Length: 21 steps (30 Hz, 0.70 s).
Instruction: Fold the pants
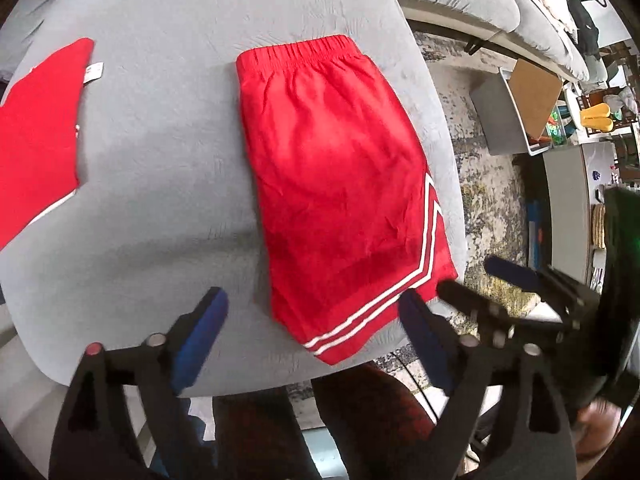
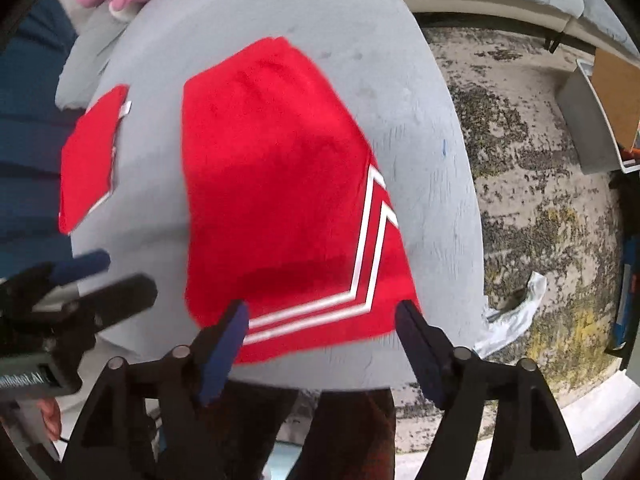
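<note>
Plainly, the red shorts [image 1: 340, 184] lie folded lengthwise on the grey ottoman [image 1: 160, 160], waistband far, striped hem near. Both the left hand-held gripper [image 1: 312, 320] and right hand-held gripper [image 2: 320, 328] hang open, gripping nothing. Next likely comes 1 crosswise fold (hem to waistband). No containers hold anything visible.

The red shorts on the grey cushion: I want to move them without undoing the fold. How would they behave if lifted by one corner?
The red shorts look thin and creased, so they would probably droop and unfold. They likely weigh little. On the grey cushion they would probably drag rather than slide.
</note>
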{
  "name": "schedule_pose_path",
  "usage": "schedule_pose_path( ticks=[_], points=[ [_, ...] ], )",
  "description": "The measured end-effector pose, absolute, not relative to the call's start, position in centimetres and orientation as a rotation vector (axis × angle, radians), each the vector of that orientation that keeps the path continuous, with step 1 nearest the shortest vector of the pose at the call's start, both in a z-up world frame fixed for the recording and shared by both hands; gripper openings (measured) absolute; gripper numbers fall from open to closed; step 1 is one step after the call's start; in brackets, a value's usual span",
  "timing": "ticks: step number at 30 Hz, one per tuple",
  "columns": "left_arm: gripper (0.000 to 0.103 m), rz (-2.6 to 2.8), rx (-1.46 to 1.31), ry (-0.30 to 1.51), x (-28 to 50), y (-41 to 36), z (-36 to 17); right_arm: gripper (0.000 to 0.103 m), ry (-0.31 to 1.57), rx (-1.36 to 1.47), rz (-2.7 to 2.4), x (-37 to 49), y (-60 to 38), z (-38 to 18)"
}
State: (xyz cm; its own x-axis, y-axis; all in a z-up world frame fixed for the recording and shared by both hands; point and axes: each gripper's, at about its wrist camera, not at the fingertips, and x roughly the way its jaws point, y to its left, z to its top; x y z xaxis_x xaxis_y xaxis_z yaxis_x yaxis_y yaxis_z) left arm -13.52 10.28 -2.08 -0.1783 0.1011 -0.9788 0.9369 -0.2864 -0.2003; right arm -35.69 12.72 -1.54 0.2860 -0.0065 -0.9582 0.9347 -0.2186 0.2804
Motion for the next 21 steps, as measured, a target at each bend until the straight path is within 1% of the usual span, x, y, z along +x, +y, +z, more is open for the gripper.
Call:
schedule_pose_path(
  ticks=[1,2,10,21],
  points=[
    [0.094,-1.54,1.382,1.261,-13.3,10.4,-1.9,0.073,0.907,1.504,-1.131,-35.5,13.0,-1.3],
    [0.095,-1.534,1.371,1.27,-13.4,10.4,-1.7,0.073,0.917,1.501,-1.133,-35.4,13.3,-1.0],
    [0.096,-1.474,1.349,1.285,-13.0,10.7,-1.5,0.073,0.97,1.498,-1.123,-34.8,15.1,-0.2],
    [0.095,-1.469,1.305,1.267,-13.2,10.4,-0.5,0.073,0.969,1.504,-1.063,-32.4,16.0,0.5]
  ],
)
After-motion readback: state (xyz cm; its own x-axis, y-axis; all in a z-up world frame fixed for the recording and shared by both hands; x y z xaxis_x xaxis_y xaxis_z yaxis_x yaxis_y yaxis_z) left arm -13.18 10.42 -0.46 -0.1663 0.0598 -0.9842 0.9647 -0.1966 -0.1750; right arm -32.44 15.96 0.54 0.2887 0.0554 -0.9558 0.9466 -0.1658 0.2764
